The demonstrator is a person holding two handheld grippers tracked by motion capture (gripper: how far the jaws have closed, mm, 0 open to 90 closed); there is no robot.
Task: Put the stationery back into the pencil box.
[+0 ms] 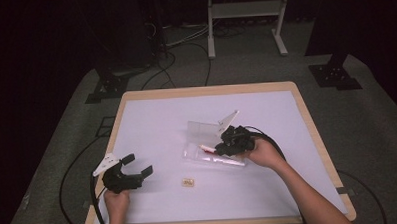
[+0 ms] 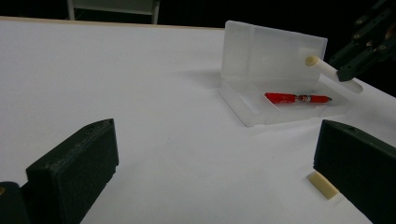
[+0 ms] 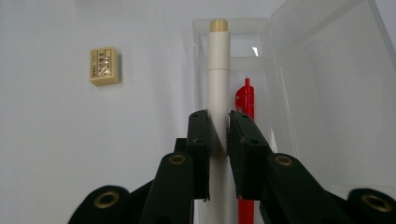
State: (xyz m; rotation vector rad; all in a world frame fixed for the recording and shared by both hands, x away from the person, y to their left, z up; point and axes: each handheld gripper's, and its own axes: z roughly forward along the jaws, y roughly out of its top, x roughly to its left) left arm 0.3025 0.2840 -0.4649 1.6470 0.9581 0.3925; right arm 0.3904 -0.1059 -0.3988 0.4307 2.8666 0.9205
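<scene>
Red pen (image 3: 246, 100) already in case (image 2: 243, 109). My right gripper (image 3: 219, 133) pinched white pen (image 3: 217, 74) above it. Eraser (image 1: 188, 182) left on table (image 1: 151, 118); left gripper (image 1: 137, 164) fingers spread.

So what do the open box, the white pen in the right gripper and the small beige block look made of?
The box looks like frosted translucent plastic: the table and red pen show through it. The white pen, clamped by the right gripper, seems matte plastic with a beige cap, though that is hard to confirm. The block looks like a rubber eraser with a printed face, probably.
</scene>
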